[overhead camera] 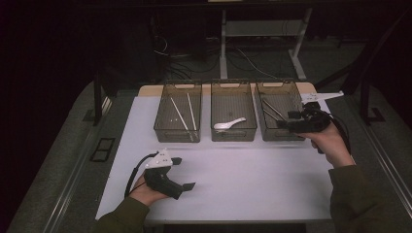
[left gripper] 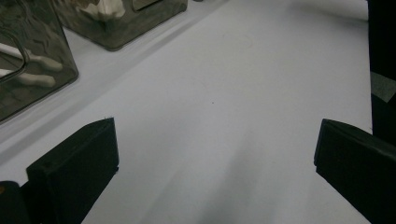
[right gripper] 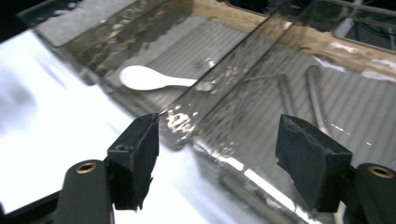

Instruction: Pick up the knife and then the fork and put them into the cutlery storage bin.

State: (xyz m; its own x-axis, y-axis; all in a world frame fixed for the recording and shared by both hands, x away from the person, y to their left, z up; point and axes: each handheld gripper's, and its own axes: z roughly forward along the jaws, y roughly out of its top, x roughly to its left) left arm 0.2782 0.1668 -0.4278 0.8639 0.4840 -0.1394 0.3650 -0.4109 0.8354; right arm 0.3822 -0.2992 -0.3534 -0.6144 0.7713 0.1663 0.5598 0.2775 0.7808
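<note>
**Right claw hanging spread at the right-hand bin, left claw resting spread on the desk**

The left claw (overhead camera: 183,173) is lying low near the front left part of the desk (overhead camera: 243,179), held in the person's left hand (overhead camera: 145,191), with its cable looping off to the left. In the left gripper view its two black jaws are standing wide apart with nothing but bare white desk between them.

Along the far edge of the desk three clear bins are standing in a row. The left bin (overhead camera: 178,132) is holding two pale chopsticks (overhead camera: 184,114) lying slantwise along its floor. The middle bin (overhead camera: 233,133) is holding a white spoon (overhead camera: 229,124), its bowl pointing towards the left front corner of that bin; the right gripper view shows the spoon (right gripper: 149,79) through the rippled wall. The right bin (overhead camera: 282,94), at the far right corner of the desk, is holding dark metal sticks (overhead camera: 272,109) lying side by side on its ribbed floor, seen again in the right gripper view (right gripper: 317,100).

The right claw (overhead camera: 286,119) is hovering at the right side of the right bin, gripped by the person's right hand (overhead camera: 333,143) and pointing left across it. Its jaws are spread apart and pinching nothing, the front near corner of the right bin (right gripper: 205,135) showing between them, and the sticks are lying free on the bin floor beyond.
</note>
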